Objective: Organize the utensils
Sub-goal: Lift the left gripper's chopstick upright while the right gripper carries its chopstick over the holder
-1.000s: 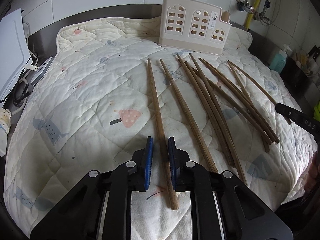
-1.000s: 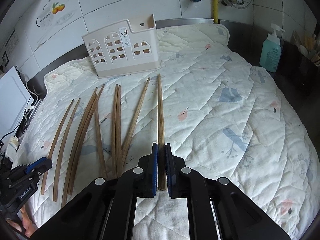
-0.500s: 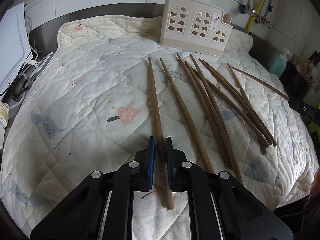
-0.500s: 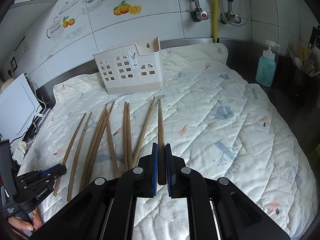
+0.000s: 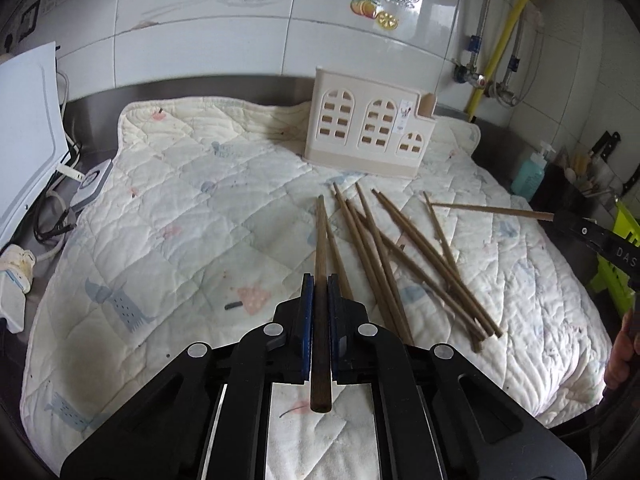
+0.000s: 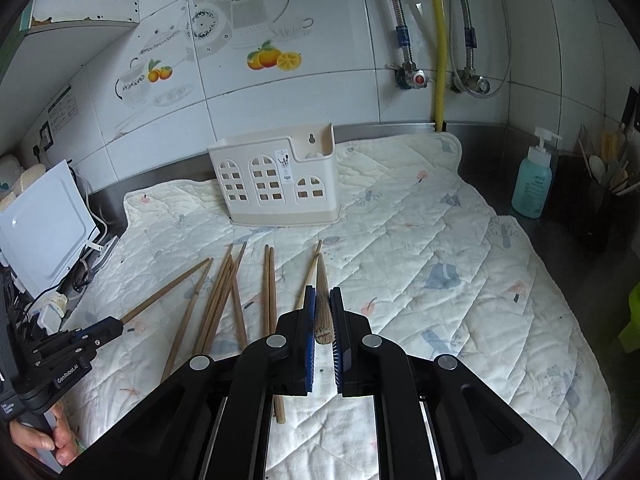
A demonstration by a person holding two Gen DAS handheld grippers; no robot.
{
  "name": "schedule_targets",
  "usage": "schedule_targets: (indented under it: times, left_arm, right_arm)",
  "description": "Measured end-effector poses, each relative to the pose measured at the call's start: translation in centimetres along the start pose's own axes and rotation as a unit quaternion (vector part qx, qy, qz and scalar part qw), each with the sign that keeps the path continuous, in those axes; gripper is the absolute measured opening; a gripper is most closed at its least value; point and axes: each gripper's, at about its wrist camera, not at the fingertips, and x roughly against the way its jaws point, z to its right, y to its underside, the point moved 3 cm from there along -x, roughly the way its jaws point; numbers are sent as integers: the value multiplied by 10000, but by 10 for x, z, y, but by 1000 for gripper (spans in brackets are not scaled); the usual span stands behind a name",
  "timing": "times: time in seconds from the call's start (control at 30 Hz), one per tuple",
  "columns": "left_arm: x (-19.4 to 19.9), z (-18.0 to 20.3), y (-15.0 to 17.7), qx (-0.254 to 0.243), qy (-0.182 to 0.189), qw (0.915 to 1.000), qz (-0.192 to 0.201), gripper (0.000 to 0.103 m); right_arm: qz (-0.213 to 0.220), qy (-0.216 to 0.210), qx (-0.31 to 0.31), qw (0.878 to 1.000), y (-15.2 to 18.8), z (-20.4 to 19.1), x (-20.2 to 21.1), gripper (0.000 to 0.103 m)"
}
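A cream utensil holder (image 5: 368, 140) with arched cut-outs stands at the back of the quilted mat (image 5: 180, 200). Several brown chopsticks (image 5: 400, 256) lie loose on the mat in front of it. My left gripper (image 5: 319, 280) is shut on one chopstick (image 5: 320, 236), which is raised off the mat and points toward the holder. In the right wrist view my right gripper (image 6: 322, 292) is shut on another chopstick (image 6: 321, 276), also lifted. Each gripper shows in the other's view: the right gripper (image 5: 560, 218) at the right edge, the left gripper (image 6: 116, 322) at lower left.
A teal soap bottle (image 6: 532, 184) and a dark tub of utensils (image 6: 612, 184) stand on the steel counter at the right. A white board (image 6: 44, 220) and cables (image 5: 52, 220) crowd the left edge. The tiled wall and pipes (image 6: 440, 40) rise behind the holder.
The left jaws closed onto their chopstick. Both grippers then rose and tilted up, lifting their chopsticks off the mat; more of the wall now shows.
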Motion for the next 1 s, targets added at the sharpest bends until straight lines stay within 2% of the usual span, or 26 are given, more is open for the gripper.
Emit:
schedule_targets:
  times: [0.3,0.47,0.63,0.73,0.83,1.0]
  left_arm:
    - [2,-2,-42,-30,154,9995,263,5]
    - [5,0,-79,-89,294,9987,415,5]
    - [8,6,-121,-276,302,9970,659,5]
    - [11,11,-146,-367,341,9955,806,5]
    - [14,18,-171,-449,365,9936,966,5]
    - [25,34,-211,-598,344,9877,1403,5]
  right_arm:
    - [146,-351,176,9991,-48,-3,1,7]
    - [194,-564,307,9977,-82,-8,1,7]
    - [336,-576,484,9966,-120,-12,5,7]
    - [457,-437,670,9957,-142,-14,10,7]
    - [348,-499,680,9958,-163,-12,8,7]
    - [132,-306,866,9957,-190,-9,-7,7]
